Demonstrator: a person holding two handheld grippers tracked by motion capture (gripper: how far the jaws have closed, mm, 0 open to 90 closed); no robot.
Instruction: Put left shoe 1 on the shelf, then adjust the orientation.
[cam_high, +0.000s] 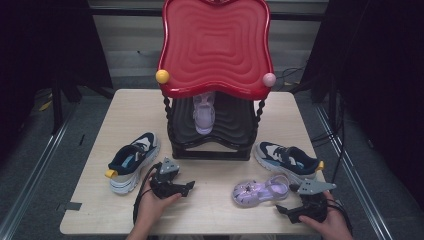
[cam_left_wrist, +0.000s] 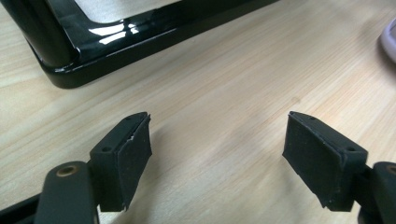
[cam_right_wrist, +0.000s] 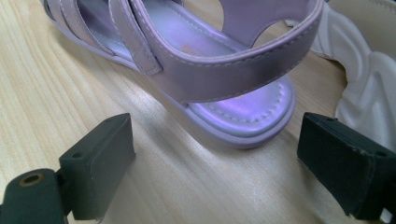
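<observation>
Both hand-held grippers, left (cam_high: 186, 188) and right (cam_high: 281, 210), hung spread and empty. Right's jaws faced the purple sandal (cam_right_wrist: 205, 70) heel on the tabletop (cam_high: 215, 210); gripping its thin strap risked slipping.

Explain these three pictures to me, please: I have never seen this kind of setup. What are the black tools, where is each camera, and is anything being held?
No robot here: a person holds a two-jaw tool in each hand, the left gripper and the right gripper. One picture comes from a fixed camera above the wooden table. The other two come from cameras riding on the grippers, looking along their black jaws. On the table stands a two-level rack with a red top and a black lower shelf holding a purple sandal. A second purple sandal lies in front, with a sneaker on the left and another sneaker on the right. Both grippers are open and hold nothing; the right one faces the near sandal's heel.
</observation>
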